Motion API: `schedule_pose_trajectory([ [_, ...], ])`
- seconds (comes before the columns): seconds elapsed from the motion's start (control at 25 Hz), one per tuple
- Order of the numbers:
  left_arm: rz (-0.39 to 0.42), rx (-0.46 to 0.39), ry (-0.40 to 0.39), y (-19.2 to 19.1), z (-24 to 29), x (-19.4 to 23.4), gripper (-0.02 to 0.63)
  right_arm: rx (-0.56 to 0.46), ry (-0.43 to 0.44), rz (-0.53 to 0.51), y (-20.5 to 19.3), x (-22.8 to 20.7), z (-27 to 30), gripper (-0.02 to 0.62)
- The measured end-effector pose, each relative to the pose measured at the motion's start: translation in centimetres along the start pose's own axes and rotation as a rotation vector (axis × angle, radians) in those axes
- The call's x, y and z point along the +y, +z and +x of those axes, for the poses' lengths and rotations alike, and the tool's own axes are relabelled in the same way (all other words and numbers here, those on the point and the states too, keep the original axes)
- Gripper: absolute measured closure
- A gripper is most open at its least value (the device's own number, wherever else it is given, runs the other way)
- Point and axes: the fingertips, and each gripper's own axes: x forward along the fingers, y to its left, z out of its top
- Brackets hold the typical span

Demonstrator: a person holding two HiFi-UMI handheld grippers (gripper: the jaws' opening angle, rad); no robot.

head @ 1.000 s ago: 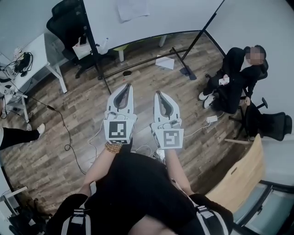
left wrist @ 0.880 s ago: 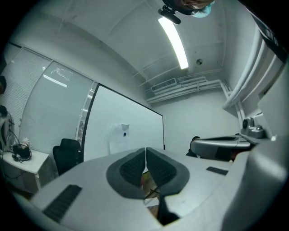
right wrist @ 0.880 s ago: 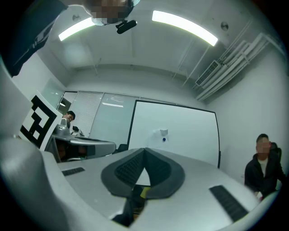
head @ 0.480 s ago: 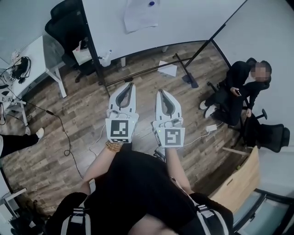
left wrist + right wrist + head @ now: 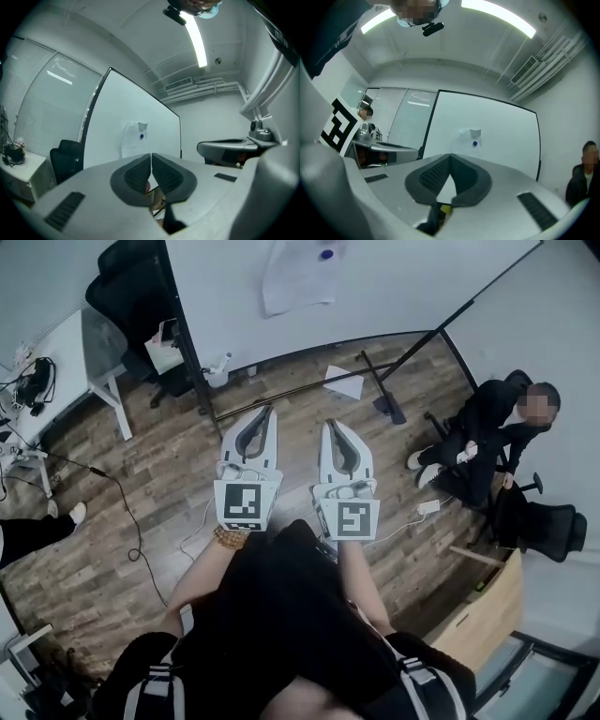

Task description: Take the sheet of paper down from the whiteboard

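Straight ahead at 12 o'clock, pinned to the whiteboard [image 5: 403,277] under a blue magnet [image 5: 325,254]: sheet of paper [image 5: 298,282], top edge cut off in the head view. Well apart from it, side by side, jaws pressed together on nothing: left claw [image 5: 265,411], right claw [image 5: 330,425].

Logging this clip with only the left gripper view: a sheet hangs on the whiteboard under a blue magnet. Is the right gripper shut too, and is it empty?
Observer: Yes, the right gripper is shut with nothing between its jaws.
Operator: Is anything lying on the floor by the board?
Observer: A second sheet lies on the wooden floor below the whiteboard.
Operator: Anyone nearby?
Observer: A person in dark clothes sits off to the right in the head view.
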Motion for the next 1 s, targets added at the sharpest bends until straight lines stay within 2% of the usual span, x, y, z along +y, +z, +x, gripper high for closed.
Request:
schedule_pose_trajectory([
  [0.28,0.028,0.012,0.035,-0.6,3.9,0.9,0.591,-0.027,0.007,0.010,-0.8,-3.5,3.6,0.598],
  [0.6,0.052,0.032,0.116,-1.3,10.6,1.7,0.589,-0.069,0.080,0.021,-1.8,-8.3,10.2,0.598],
  [0.8,0.062,0.046,0.204,-1.8,15.1,2.6,0.589,-0.087,0.141,0.047,-2.6,-11.9,14.8,0.598],
  [1.0,0.071,0.050,0.302,-2.3,17.3,3.9,0.589,-0.096,0.209,0.044,-3.5,-13.8,18.1,0.598],
])
